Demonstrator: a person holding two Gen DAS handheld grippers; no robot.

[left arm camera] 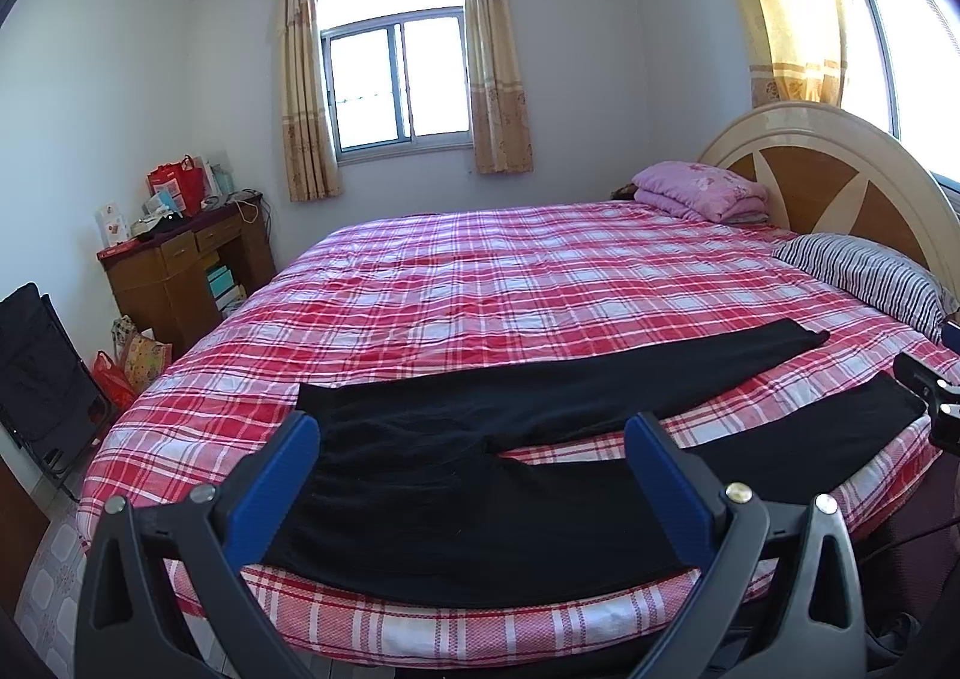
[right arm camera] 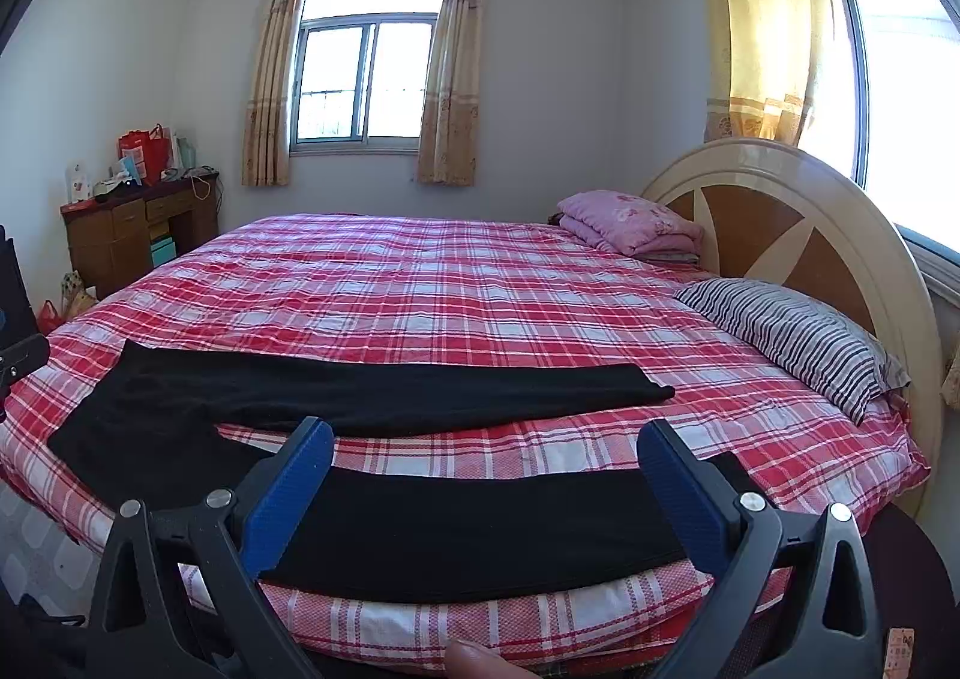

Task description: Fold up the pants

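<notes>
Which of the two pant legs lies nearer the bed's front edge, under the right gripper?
The near leg, framed by the open right gripper; the far leg lies farther up the plaid bed.

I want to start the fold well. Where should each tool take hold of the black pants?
Judging by the pose, grip the near leg: the black pants lie flat, legs spread. Left tool takes the waist, right tool the hem, both from the near bed edge.
</notes>
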